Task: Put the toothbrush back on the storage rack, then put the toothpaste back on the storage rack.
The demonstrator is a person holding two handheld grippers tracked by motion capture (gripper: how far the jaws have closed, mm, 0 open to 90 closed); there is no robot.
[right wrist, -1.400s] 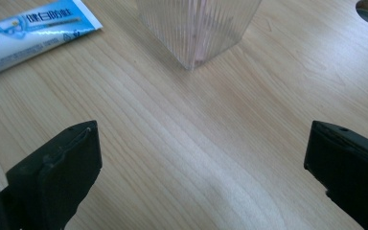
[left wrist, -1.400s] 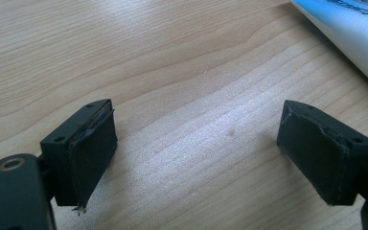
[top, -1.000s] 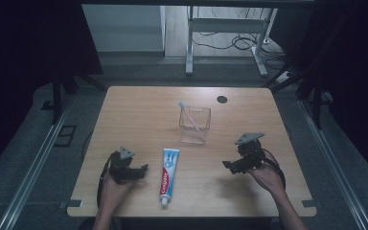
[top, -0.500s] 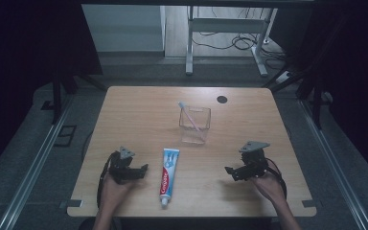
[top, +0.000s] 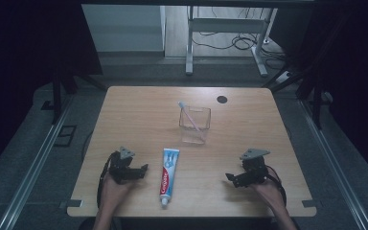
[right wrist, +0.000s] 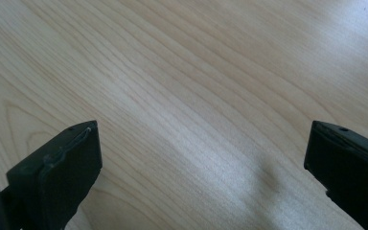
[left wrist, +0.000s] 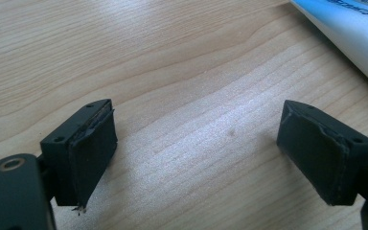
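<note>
- Light wood table (top: 139, 115) in a dark room, cables on the floor at 12 o'clock.
- Toothpaste tube (top: 168, 176) lies flat, at 3 o'clock from the left gripper (top: 141, 171), well apart from the right gripper (top: 231, 179).
- Both grippers' jaws gape, holding nothing.
- Left gripper view cuts the tube off; toothbrush (top: 189, 115) in the clear cup (top: 195, 125) is tiny, hard to make out.

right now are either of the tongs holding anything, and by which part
Nothing is held. Both the left tongs and right tongs stand open over bare table; the toothpaste lies untouched between them.

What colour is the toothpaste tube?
The tube is mainly white with a blue end and a red logo band, best seen in the high view.
</note>
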